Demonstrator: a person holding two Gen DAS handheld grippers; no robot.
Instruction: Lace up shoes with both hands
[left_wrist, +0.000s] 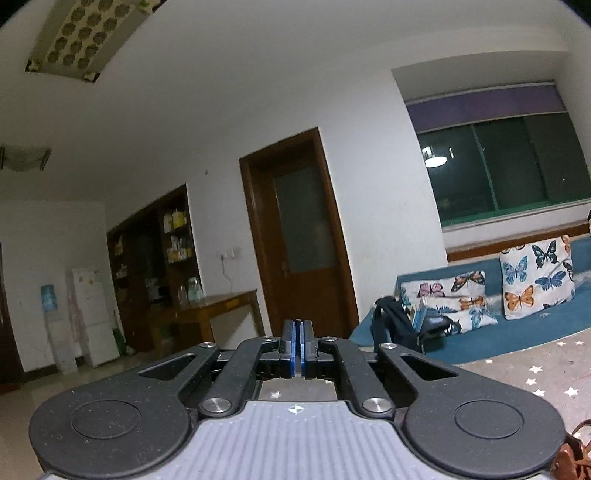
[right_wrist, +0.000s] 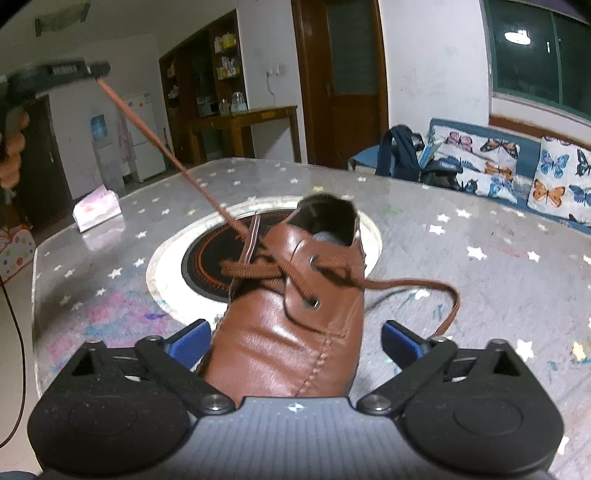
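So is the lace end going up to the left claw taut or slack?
Taut. The lace runs in a straight line from the shoe to the shut left claw, with no sag.

Star-patterned table (right_wrist: 461, 236) bears brown shoe (right_wrist: 291, 332) and pink packet (right_wrist: 96, 211)

One shoe (right_wrist: 291, 314) stands on the desk (right_wrist: 480, 295). Behind it, across the room, are one door (right_wrist: 351, 74), one backpack (right_wrist: 399, 155) and two butterfly cushions (right_wrist: 554, 184). Left of the shoe lies one pink packet (right_wrist: 96, 211). Two lace (right_wrist: 155, 133) ends leave the shoe. Two claws are in view, one (right_wrist: 291, 341) around the shoe's toe, one (right_wrist: 99, 69) far left of it.
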